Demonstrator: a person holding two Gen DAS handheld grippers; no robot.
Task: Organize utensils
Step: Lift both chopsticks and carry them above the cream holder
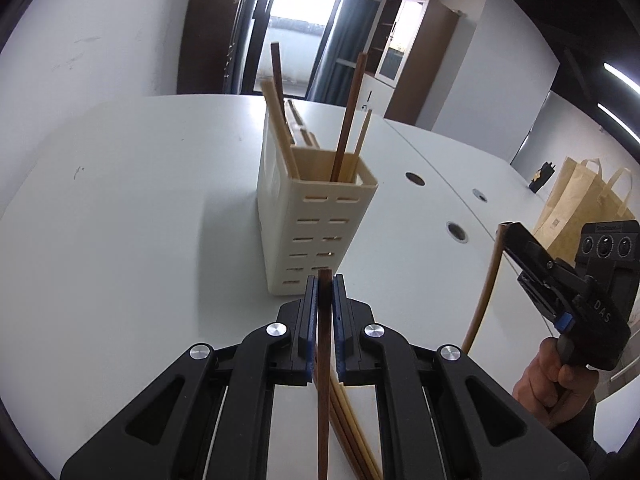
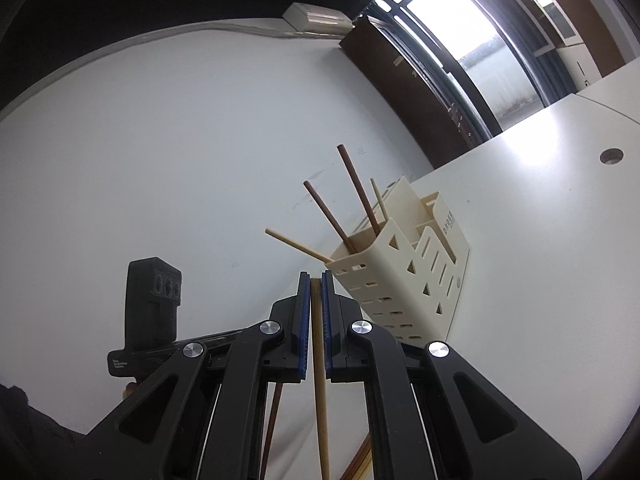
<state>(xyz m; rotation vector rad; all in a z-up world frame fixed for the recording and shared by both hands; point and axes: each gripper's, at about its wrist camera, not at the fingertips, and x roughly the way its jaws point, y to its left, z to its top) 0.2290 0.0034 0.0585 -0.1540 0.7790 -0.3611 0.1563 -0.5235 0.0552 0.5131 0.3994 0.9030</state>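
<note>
My left hand-held gripper (image 1: 325,280) is clamped on a dark chopstick (image 1: 323,392) running along its fingers; the holder (image 1: 316,216) stands directly ahead on the surface (image 1: 140,220), nearer than my right hand-held gripper (image 2: 315,278), clamped on a pale chopstick (image 2: 320,400).

A white bench (image 1: 140,200) with round cable holes (image 1: 415,178) stands against a plain white wall (image 2: 180,140). Behind it a bright window (image 1: 304,12) glares between dark frames, beside a brown glass-door cabinet (image 1: 404,56). An air-conditioning unit (image 2: 316,16) hangs high. Ceiling strip lights (image 1: 622,76) glow.
</note>
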